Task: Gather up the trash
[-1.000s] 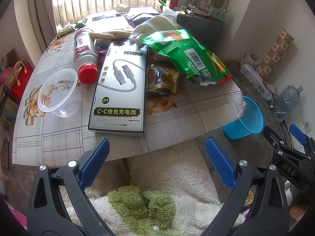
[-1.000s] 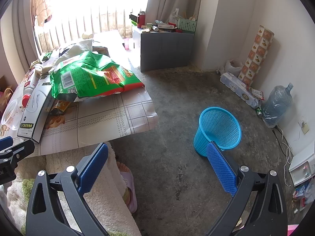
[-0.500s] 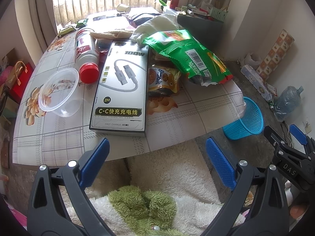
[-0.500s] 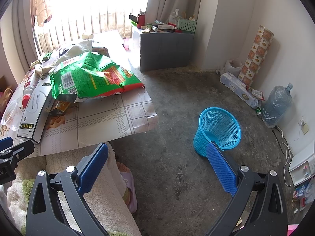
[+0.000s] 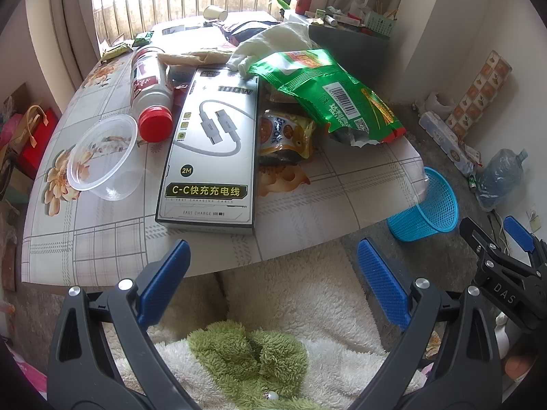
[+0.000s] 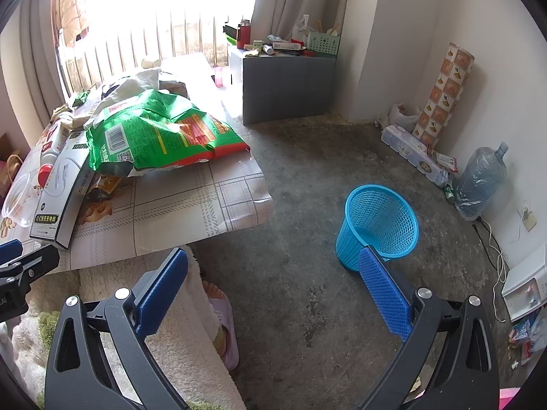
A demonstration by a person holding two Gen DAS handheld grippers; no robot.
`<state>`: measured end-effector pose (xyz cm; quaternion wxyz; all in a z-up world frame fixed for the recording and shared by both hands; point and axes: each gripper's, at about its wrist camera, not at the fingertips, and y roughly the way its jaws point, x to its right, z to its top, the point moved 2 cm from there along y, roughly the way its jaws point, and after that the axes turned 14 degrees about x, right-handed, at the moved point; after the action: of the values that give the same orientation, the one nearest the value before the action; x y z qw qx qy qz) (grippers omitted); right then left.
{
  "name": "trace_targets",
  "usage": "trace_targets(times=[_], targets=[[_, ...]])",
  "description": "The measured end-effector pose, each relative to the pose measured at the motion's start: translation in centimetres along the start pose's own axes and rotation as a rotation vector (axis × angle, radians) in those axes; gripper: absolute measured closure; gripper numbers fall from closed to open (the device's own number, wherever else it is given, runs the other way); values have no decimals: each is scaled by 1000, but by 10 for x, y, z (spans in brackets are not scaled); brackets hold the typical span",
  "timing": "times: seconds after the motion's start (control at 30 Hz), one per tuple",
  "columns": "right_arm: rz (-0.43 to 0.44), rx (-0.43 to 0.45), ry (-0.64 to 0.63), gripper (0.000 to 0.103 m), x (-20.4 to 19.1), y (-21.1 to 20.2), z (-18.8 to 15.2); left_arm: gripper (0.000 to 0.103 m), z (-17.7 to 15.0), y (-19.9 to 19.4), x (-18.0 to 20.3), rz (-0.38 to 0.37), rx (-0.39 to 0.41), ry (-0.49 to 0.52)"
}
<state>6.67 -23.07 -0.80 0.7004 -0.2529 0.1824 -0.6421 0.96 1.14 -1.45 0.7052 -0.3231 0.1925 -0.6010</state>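
Observation:
Trash covers the low table (image 5: 307, 218): a grey cable box (image 5: 212, 150), a green snack bag (image 5: 328, 92), a small yellow snack packet (image 5: 285, 135), a plastic bottle with a red cap (image 5: 150, 92) and a clear plastic bowl (image 5: 104, 157). My left gripper (image 5: 273, 282) hangs open and empty just before the table's near edge. My right gripper (image 6: 273, 288) is open and empty over the floor, beside the table corner. A blue mesh basket (image 6: 379, 225) stands on the floor; its right finger's pad (image 6: 384, 294) overlaps it in view. The green bag (image 6: 160, 135) shows here too.
A person's lap in white fleece with a green plush patch (image 5: 249, 352) lies under the left gripper, and a slippered foot (image 6: 222, 324) rests on the concrete floor. A grey cabinet (image 6: 287, 82), a water jug (image 6: 482, 181) and a patterned roll (image 6: 444, 92) line the walls.
Almost nothing differs; the left wrist view has crept slightly, with the table items shifting a touch. Both grippers stay open and empty.

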Motion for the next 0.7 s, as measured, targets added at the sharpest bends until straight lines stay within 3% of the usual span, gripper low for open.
trace_targets(times=[0.53,0.7], targets=[[19,17,24,6,-4,-2,3,9,1,-1,-3,-3,10,-8],[111,68,96,6,-11,-2,18,9,7,-12,-20,-50,115,-17]])
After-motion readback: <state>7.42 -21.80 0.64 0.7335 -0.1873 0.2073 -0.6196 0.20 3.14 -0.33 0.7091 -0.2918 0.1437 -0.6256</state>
